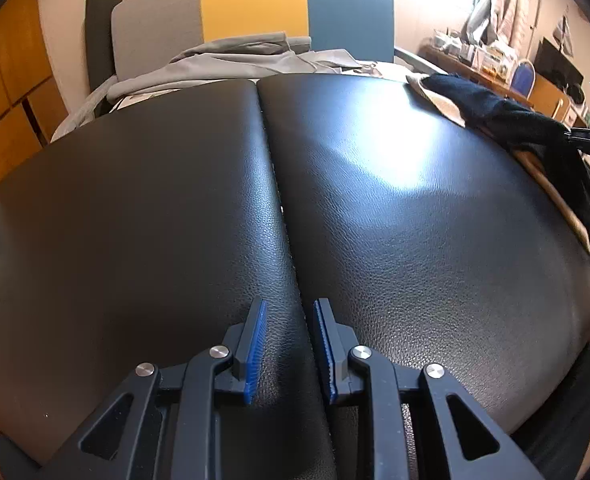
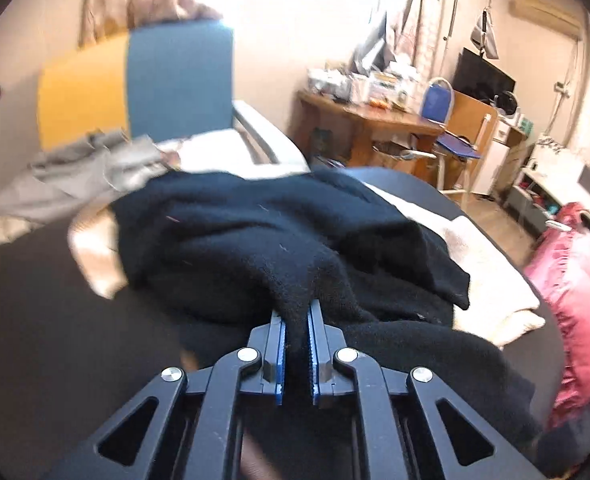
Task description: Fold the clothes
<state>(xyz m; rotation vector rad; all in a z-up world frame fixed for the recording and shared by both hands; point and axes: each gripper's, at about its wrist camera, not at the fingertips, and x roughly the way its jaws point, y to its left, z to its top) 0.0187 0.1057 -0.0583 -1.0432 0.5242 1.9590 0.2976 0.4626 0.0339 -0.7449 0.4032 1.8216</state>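
Surface: black padded table [image 1: 415, 208], split down the middle by a seam, mostly bare under the left side.
Garment: dark navy fleece top [image 2: 279, 240], bunched in a heap near the table's right edge, lying partly over a cream cloth [image 2: 491, 272].
Same garment, left view: dark heap [image 1: 507, 116] far off at the right rim, well apart from the left gripper.
Right gripper [image 2: 295, 312]: jaws nearly together, pinching a raised ridge of the navy fabric between the blue pads.
Left gripper [image 1: 289, 312]: jaws partly open, nothing between them, hanging over the table's seam.
Background: grey clothes [image 1: 235, 60] piled beyond the far edge, before a grey, yellow and blue chair back [image 1: 255, 8]; pink cushion [image 2: 575, 288] at the right.
Handling, judged: soft, thick, light; no stiffness, likely to sag and drag when lifted; fuzzy nap should grip well on the pads, little risk of slipping.
Hold, judged: present pinch sits mid-fabric, fine for pulling the heap onto clear table; for spreading, better at a hem, shoulder or cuff, one per gripper.
Risk, judged: cream cloth underneath may come along.
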